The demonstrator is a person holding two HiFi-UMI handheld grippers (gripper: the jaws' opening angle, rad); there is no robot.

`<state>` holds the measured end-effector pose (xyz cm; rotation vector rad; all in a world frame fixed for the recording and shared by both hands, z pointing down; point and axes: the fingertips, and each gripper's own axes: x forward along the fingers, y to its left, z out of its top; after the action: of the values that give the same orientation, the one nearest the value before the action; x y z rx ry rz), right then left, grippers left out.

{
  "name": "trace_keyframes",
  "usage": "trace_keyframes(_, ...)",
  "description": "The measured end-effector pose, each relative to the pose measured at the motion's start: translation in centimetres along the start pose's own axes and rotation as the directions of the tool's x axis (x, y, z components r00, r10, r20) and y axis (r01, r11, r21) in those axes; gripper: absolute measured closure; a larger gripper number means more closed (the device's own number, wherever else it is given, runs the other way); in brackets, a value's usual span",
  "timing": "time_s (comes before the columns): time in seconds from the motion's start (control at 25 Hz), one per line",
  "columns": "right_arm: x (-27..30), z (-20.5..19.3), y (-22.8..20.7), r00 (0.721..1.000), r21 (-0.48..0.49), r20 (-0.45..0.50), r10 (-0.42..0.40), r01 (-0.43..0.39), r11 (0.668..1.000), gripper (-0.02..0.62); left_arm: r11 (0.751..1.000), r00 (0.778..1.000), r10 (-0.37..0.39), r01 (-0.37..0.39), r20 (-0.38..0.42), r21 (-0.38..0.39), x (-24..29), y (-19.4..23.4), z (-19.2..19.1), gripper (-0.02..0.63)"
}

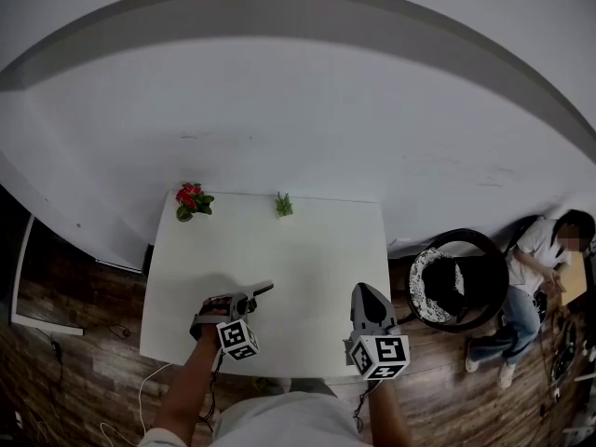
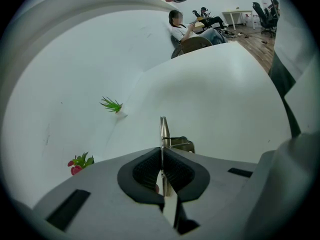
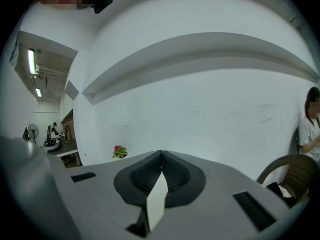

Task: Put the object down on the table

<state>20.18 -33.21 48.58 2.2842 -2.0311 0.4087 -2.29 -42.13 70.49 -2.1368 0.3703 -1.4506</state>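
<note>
Straight ahead of us rises a white wall [image 1: 298,110], and a white table [image 1: 307,250] stands against it on a dark wooden floor [image 1: 84,361]. To the right of the table, on the floor, there is a round wicker chair [image 1: 484,250], and a person [image 1: 535,268] sits just beside it.

We hold one gripper in each hand over the near part of the table. The left gripper [image 1: 248,298] points down and to the right. Its jaws are pressed together on a thin metal object [image 2: 163,129], which is seen on its edge between the pads and sticks out in front of them, above the front left part of the table. We cannot tell if its far end touches the table top. The right gripper [image 3: 161,159] is near the front right edge and points toward the wall. Its jaws are closed against each other with nothing between them.

At the far edge of the table, by the wall, stand two small plants well apart from each other: a red flower [image 1: 193,199] in the left corner and a smaller green plant [image 1: 284,205] near the middle.
</note>
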Motion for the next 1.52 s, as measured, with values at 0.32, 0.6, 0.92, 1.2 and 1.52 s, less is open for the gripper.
trace_keyframes(0.32,0.5,-0.1,-0.4,1.000,-0.001,-0.005,-0.002,0.002,1.000,0.588,1.000,1.000,-0.016,0.016,-0.006,0.006,0.7,-0.4,0.2,0.584)
trace_keyframes(0.6,0.5,-0.1,-0.4,1.000,0.000,-0.006,0.003,-0.003,1.000,0.588,1.000,1.000,-0.022,0.022,-0.016,-0.017,0.8,-1.0,0.3,0.584)
trace_keyframes(0.92,0.2,-0.1,-0.7,1.000,0.001,-0.007,0.000,0.000,1.000,0.588,0.998,0.999,-0.047,0.046,-0.018,-0.050,0.8,-2.0,0.4,0.565)
trace_keyframes(1.2,-0.2,-0.1,-0.8,1.000,-0.003,-0.007,-0.002,0.002,1.000,0.588,0.995,0.998,-0.057,0.055,-0.024,-0.084,0.8,-2.6,0.4,0.544)
trace_keyframes(1.52,-0.6,-0.3,-0.9,1.000,-0.001,-0.004,-0.010,0.010,1.000,0.588,0.986,0.996,-0.083,0.079,-0.019,-0.149,0.9,-2.8,0.1,0.472)
